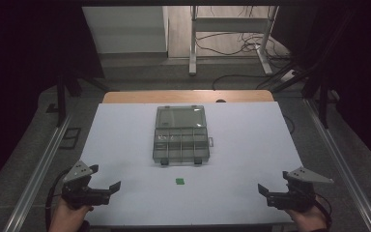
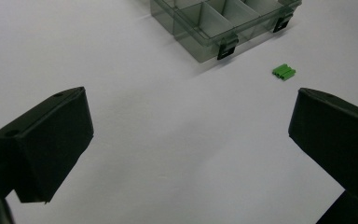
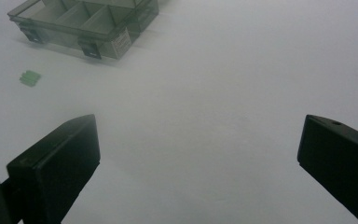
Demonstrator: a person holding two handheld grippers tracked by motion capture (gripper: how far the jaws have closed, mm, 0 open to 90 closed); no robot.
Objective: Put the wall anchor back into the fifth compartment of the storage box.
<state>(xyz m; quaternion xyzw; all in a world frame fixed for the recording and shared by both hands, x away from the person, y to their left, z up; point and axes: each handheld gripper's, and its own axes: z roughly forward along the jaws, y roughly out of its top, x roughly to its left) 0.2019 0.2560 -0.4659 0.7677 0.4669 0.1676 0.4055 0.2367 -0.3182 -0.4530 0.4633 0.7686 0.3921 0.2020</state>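
An open, clear grey compartment box (image 1: 180,144) lies in the middle of the white table top (image 1: 241,145), its lid (image 1: 180,116) folded back. A small green ribbed piece (image 1: 179,181) lies just in front of the box. My left gripper (image 1: 105,177) rests at the front left, open and holding nothing. My right gripper (image 1: 273,182) sits at the front right, also open and holding nothing. In the left gripper view the wide-apart jaws frame bare table, with the green piece (image 2: 284,72) and box (image 2: 223,23) ahead. The right gripper view has the green piece (image 3: 29,77) and box (image 3: 88,23) at upper left.
A wooden table edge (image 1: 188,96) runs behind the white sheet. Metal rails (image 1: 38,169) (image 1: 340,164) flank both sides. Desk legs and loose cables (image 1: 232,43) lie on the floor beyond. Dark curtains close in left and right.
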